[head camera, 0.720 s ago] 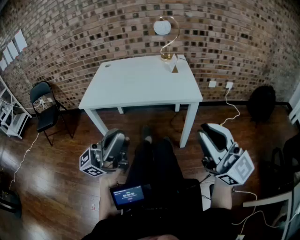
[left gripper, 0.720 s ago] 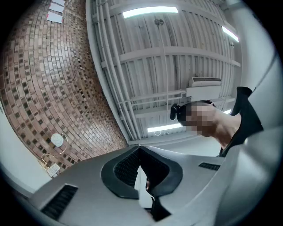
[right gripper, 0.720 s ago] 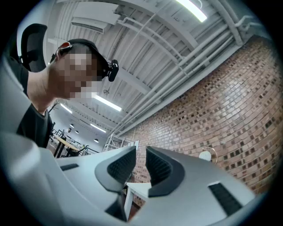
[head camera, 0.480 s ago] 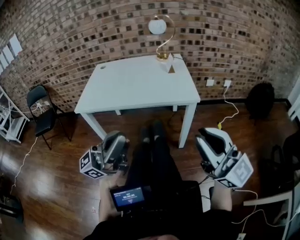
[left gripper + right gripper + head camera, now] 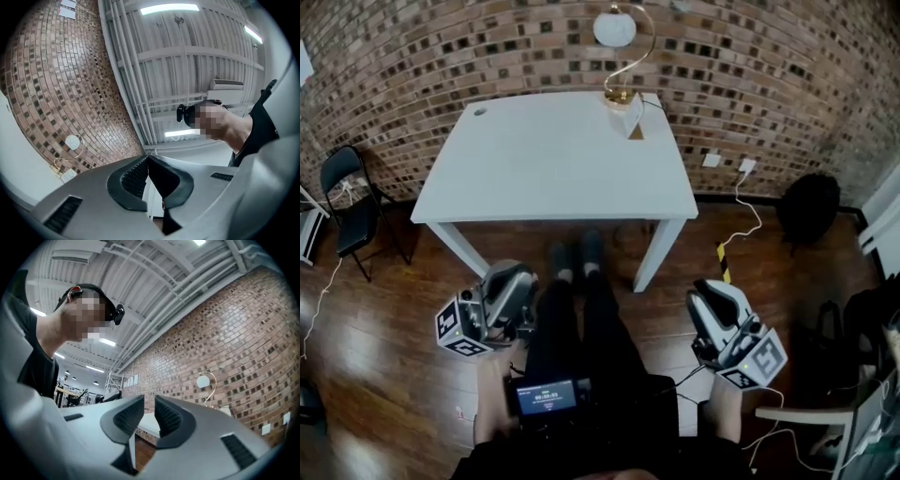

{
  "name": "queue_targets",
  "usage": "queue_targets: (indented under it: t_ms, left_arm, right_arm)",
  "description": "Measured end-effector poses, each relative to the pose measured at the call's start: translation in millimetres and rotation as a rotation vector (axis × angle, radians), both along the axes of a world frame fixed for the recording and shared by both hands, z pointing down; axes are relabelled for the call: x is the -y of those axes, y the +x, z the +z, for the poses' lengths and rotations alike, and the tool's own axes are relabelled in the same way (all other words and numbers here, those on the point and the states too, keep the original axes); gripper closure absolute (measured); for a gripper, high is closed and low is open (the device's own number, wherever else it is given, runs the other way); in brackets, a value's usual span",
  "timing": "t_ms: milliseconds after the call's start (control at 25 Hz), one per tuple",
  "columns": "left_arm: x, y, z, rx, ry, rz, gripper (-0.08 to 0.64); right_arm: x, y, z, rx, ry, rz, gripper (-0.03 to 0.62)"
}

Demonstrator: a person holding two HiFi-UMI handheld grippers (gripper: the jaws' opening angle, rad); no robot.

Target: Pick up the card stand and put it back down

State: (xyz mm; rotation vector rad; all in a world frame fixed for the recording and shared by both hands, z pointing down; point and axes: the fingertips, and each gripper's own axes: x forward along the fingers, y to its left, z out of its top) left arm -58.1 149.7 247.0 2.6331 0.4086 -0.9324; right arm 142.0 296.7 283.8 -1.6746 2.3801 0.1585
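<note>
The card stand [image 5: 630, 115], a small white folded card, stands at the far edge of the white table [image 5: 544, 159], next to the gold base of a globe lamp [image 5: 616, 28]. Both grippers hang low by the person's legs, well short of the table. My left gripper [image 5: 512, 276] is shut, its pads meeting with nothing between them [image 5: 147, 160]. My right gripper [image 5: 712, 292] is open with a narrow empty gap [image 5: 149, 402]. The left gripper view shows the card stand [image 5: 69, 175] far off beside the lamp [image 5: 72, 142].
A black folding chair [image 5: 349, 199] stands left of the table. A black bag [image 5: 806, 208] and a white cable [image 5: 750, 211] lie on the wood floor at the right. A small lit screen [image 5: 546, 397] rests in the person's lap. A brick wall backs the table.
The table has come nearer and lower in the head view, as the person has moved towards it. Both grippers stay low by the legs, their jaws as before.
</note>
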Motion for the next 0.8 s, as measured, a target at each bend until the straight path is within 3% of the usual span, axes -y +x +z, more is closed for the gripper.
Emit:
queue_targets:
  t_ms: [80,160,200,520,800]
  left_arm:
    - [12,8,6,0.015,-0.005,-0.01,0.552]
    - [22,16,10,0.036,-0.007,-0.024,0.426]
    - [25,20,12,0.048,-0.004,-0.033,0.411]
    - [42,32,18,0.082,0.018,-0.066,0.37]
    - [70,53,31,0.132,0.021,-0.084,0.351]
  right_arm:
    - [13,8,9,0.011,-0.03,0.004,0.508]
    - [26,13,14,0.015,-0.047,-0.003,0.508]
    - [32,14,14,0.016,-0.05,-0.008,0.508]
    - [66,13,3,-0.017,-0.039,-0.056,0.489]
    - [110,24,-5,-0.04,-0.058,-0.029,0.469]
